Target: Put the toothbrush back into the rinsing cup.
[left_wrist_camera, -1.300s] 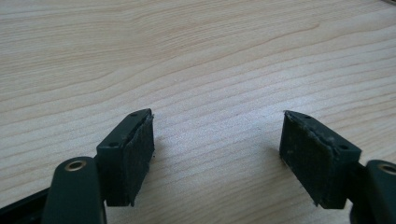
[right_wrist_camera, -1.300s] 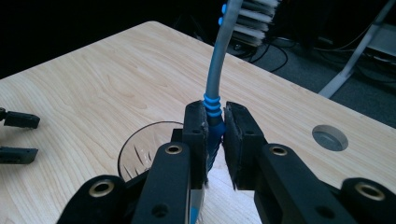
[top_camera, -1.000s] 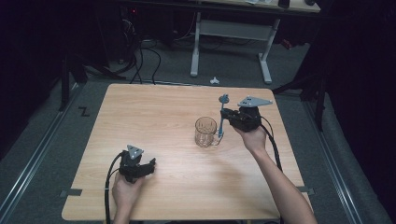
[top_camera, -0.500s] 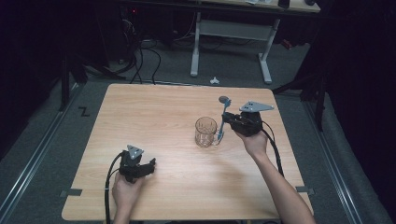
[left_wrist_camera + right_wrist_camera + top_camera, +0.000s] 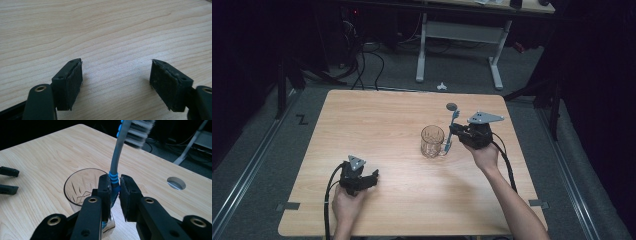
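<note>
Item: toothbrush (image 5: 115,173), grey and blue, upright, bristle head uppermost; pinched at the blue grip by the right hand-held gripper (image 5: 115,185), just beside the glass rim.

Item: glass tumbler (image 5: 432,141), cut pattern, mid-surface (image 5: 377,120); appears empty, though the handle's lower end is hard to place against its wall.

Handling note: keep the handle vertical, centre it over the mouth, lower slowly, release only once it rests inside.

Item: left hand-held gripper (image 5: 116,77), spread, holding nothing, resting near the front edge.

A light wooden bench (image 5: 377,130) on grey carpet (image 5: 397,75), a white-legged desk (image 5: 459,30) and tangled cables (image 5: 362,55) in the dark behind.
</note>
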Demonstrator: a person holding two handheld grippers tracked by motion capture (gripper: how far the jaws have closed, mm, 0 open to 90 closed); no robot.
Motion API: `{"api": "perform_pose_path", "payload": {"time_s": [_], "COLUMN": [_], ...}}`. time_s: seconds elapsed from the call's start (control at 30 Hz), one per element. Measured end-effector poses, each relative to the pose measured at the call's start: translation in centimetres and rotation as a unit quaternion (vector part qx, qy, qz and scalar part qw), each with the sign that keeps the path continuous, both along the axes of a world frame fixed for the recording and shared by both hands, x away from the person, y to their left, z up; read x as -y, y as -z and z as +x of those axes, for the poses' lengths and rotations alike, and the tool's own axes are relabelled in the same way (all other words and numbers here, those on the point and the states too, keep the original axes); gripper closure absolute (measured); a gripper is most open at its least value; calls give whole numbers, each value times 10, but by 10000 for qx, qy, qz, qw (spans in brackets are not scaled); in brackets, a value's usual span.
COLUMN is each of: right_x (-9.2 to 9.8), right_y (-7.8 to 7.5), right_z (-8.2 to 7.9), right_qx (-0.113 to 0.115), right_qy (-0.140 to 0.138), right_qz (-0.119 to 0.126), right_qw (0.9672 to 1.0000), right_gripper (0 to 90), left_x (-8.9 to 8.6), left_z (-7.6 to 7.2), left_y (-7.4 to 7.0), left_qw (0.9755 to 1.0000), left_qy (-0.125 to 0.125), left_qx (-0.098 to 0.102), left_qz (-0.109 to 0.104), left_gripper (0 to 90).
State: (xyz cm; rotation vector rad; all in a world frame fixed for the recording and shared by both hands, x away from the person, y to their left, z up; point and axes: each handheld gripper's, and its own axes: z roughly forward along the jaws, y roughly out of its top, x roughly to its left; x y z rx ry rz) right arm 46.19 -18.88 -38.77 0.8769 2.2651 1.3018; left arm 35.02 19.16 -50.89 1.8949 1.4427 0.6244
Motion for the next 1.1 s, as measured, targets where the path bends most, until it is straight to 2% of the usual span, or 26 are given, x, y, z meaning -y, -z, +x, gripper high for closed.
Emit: {"api": "perform_pose_path", "payload": {"time_s": [0.13,0.3,0.87,1.1], "right_x": [1,1,-6,-12], "right_y": [4,9,16,20], "right_z": [-2,-4,-3,-3], "right_qx": [-59,-22,147,151], "right_qy": [31,47,51,23], "right_qz": [24,34,-235,-355], "right_qw": [10000,10000,9996,9993], "right_gripper": [793,794,796,796], "left_x": [0,0,0,0], "left_z": [0,0,0,0], "left_y": [0,0,0,0], "left_qw": [10000,10000,10000,10000], "left_qy": [-4,-4,-3,-7], "left_qx": [-5,-2,-4,0], "left_qz": [14,14,-17,-17], "left_gripper": [269,271,272,270]}}
